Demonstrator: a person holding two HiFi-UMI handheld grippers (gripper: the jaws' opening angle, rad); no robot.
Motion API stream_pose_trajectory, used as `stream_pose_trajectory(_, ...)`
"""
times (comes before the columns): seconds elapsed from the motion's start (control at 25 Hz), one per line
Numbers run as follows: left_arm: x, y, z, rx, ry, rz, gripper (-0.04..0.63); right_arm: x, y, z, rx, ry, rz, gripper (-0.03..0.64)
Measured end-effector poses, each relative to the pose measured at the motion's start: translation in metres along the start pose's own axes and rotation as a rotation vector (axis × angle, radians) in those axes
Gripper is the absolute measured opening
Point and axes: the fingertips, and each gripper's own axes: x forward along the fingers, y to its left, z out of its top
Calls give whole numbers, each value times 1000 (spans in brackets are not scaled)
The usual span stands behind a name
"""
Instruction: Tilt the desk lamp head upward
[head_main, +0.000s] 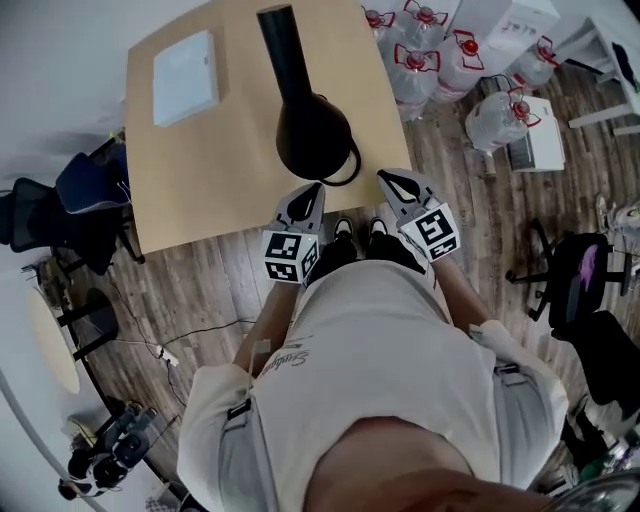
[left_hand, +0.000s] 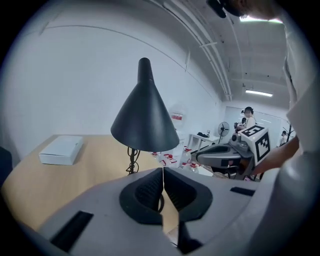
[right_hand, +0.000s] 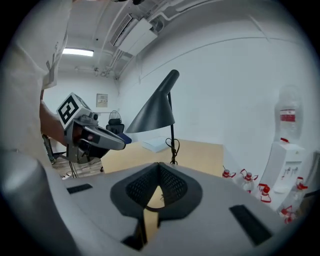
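The black desk lamp (head_main: 312, 130) stands near the wooden table's (head_main: 200, 180) front edge, shade facing down. The left gripper (head_main: 312, 192) and right gripper (head_main: 392, 180) hover just short of it, both clenched, jaws pressed together on nothing.

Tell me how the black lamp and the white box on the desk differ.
The lamp is black; the box is white. The lamp stands tall, a cone shade on a thin stem; the box lies flat. The lamp is near the person's side of the desk; the box sits far left. Both rest on the desk.
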Motion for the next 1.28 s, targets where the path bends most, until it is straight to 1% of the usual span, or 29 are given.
stream_pose_trajectory(0.08, -2, 0, 0, -13, -5, 45, 17, 4, 2, -9, -7, 17, 53, -5)
stream_pose_trajectory(0.2, -4, 3, -1, -32, -14, 94, 17, 15, 9, -34, 1, 88, 134, -5)
stream_pose_trajectory(0.32, -4, 3, -1, -42, -19, 115, 17, 26, 15, -68, 23, 174, 199, -5)
stream_pose_trajectory(0.4, -1, -1, -1, -39, -18, 109, 17, 29, 17, -86, 33, 221, 218, -5)
stream_pose_trajectory(0.64, 3, -1, -3, -17, -1, 66, 17, 56, 24, -113, 11, 326, 233, -5)
stream_pose_trajectory(0.76, 4, 5, 1, -18, -19, 61, 17, 74, 22, -134, -8, 397, 240, -5)
stream_pose_trajectory(0.92, 6, 16, 8, -33, -45, 55, 17, 97, 18, -161, -1, 478, 247, -5)
stream_pose_trajectory(1.12, 14, 16, 10, -20, -52, 33, 17, 113, 10, -177, -11, 533, 226, -5)
stream_pose_trajectory(1.28, 13, 16, 13, -17, -60, 20, 17, 125, 8, -180, -4, 562, 226, -5)
